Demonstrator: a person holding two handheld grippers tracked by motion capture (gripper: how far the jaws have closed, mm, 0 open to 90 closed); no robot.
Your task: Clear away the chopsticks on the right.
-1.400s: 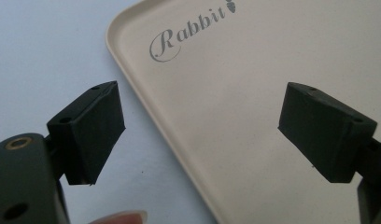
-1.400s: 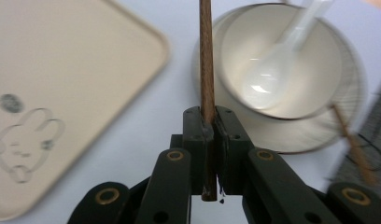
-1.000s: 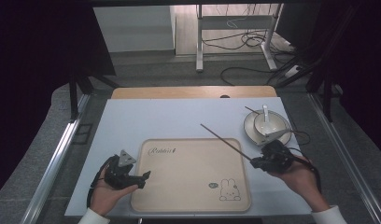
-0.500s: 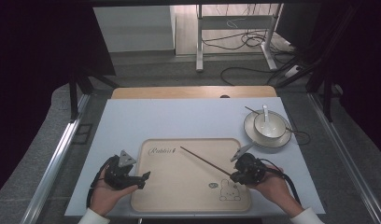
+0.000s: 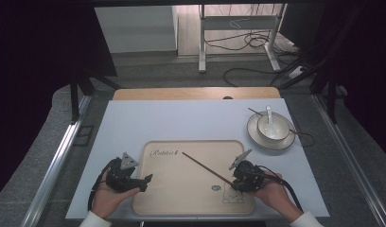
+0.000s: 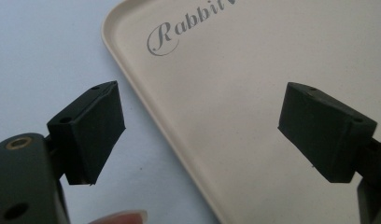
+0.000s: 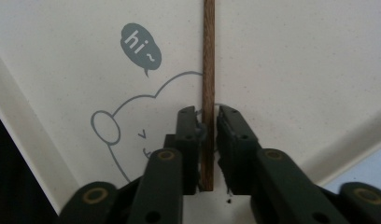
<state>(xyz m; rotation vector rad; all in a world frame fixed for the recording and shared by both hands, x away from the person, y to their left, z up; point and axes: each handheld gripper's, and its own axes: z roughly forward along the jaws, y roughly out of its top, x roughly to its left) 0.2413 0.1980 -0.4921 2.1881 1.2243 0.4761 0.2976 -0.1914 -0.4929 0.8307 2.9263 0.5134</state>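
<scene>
A beige tray [image 5: 191, 198] printed with "Rabbit" and a cartoon rabbit lies on the pale blue table top. A thin brown chopstick [image 5: 203, 168] rests slanted across it. Its near end lies between the jaws of my right gripper [image 5: 233, 182], low over the rabbit drawing. In the right gripper view the chopstick [image 7: 208, 56] runs straight up from the right gripper [image 7: 208, 121]; the jaws have just been opening and narrow gaps show beside the stick. My left gripper [image 5: 146, 182] stands open at the tray's left edge, its jaws [image 6: 202, 121] straddling the tray rim [image 6: 132, 84] with nothing held.
At the back right a white bowl [image 5: 271, 126] with a white spoon [image 5: 269, 116] sits on a plate [image 5: 257, 139], and a second dark stick [image 5: 254, 112] lies across it. A cable [image 5: 288, 191] trails from the right gripper. The table's front edge is close.
My right gripper came left and down from beside the bowl to the tray, bringing the chopstick, which now lies flat on it. The left gripper has stayed put.
</scene>
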